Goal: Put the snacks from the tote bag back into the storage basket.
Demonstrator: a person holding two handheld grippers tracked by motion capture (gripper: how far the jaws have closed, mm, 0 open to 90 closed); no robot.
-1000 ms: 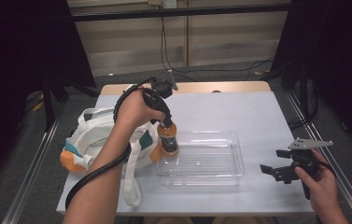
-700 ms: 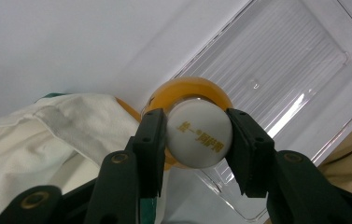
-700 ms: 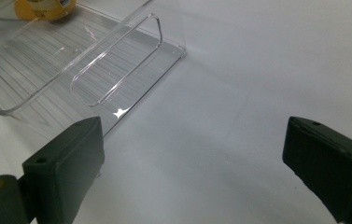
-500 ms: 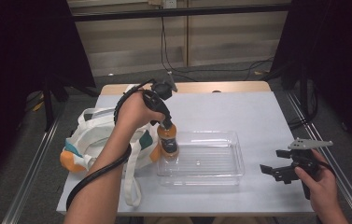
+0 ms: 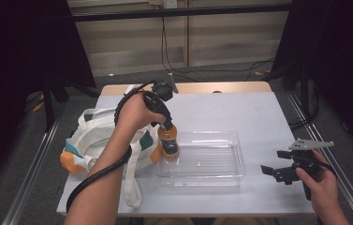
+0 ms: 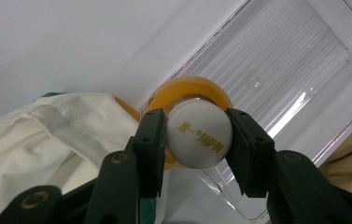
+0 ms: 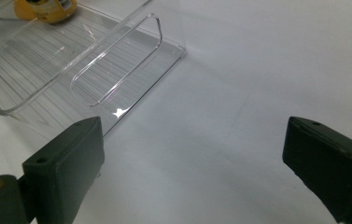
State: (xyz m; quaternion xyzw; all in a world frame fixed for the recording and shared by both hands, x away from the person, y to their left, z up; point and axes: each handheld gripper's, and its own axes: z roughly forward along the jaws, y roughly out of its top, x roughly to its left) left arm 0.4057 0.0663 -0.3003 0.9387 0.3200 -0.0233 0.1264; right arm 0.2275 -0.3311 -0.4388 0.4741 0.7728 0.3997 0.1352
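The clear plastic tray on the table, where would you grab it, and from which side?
Probably the raised end wall of the clear ribbed plastic tray, coming from the open right gripper side. That wall has a slot-like handle cutout and faces bare table. The opposite end holds the orange bottle with a white cap, gripped by the left gripper.

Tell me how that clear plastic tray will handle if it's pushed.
The clear ribbed plastic tray looks thin and light, so it would probably slide easily on the smooth white table. With the orange bottle at its left end, it may pivot rather than move straight.
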